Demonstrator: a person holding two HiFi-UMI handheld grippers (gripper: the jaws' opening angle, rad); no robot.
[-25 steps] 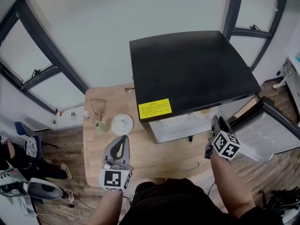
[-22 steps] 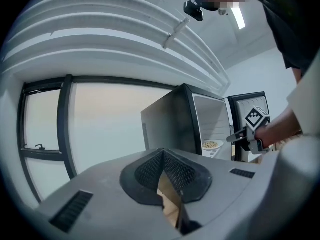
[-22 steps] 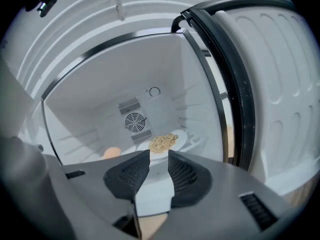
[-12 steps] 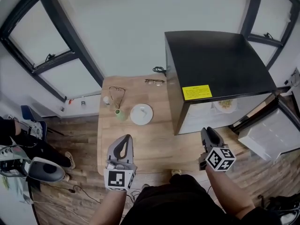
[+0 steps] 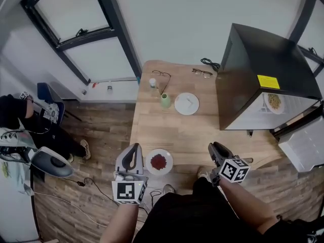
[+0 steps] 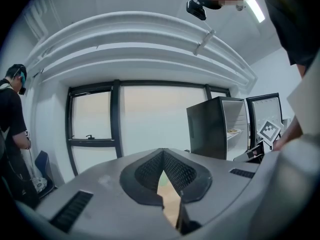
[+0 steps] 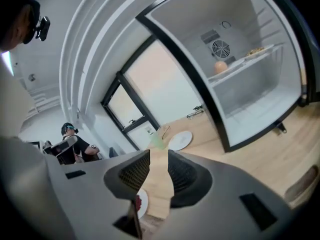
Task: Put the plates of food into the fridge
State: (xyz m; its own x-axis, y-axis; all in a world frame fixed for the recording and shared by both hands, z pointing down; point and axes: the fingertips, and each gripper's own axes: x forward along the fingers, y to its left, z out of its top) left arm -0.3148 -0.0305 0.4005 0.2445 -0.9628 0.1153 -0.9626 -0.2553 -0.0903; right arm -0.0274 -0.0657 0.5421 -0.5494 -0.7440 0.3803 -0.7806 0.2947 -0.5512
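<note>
Plate of red food (image 5: 159, 162) lay at the surface's (image 5: 152, 130) near edge, just right of the left hand-held gripper (image 5: 133, 148) and well left of the right hand-held gripper (image 5: 215, 147). Nothing stood between. Farther out were a green cup (image 5: 165, 100) and an empty white plate (image 5: 187, 104). Fridge (image 5: 258, 65) stood open beyond the right one, with a second plate of food (image 5: 274, 102) on its shelf. Left jaws met at the tips, empty. Right jaws stood apart, empty.

Three plates on show: a plate of red food (image 5: 159, 162), a white plate (image 5: 187, 104) and a plate of pale food (image 5: 274, 102). Two pairs of glasses, the left pair (image 5: 161, 75) and the right pair (image 5: 202, 73). One green cup (image 5: 165, 100), one small white bottle (image 5: 152, 83), one black fridge (image 5: 258, 54), one wooden table (image 5: 167, 130) and one person in black (image 5: 17, 116)
</note>
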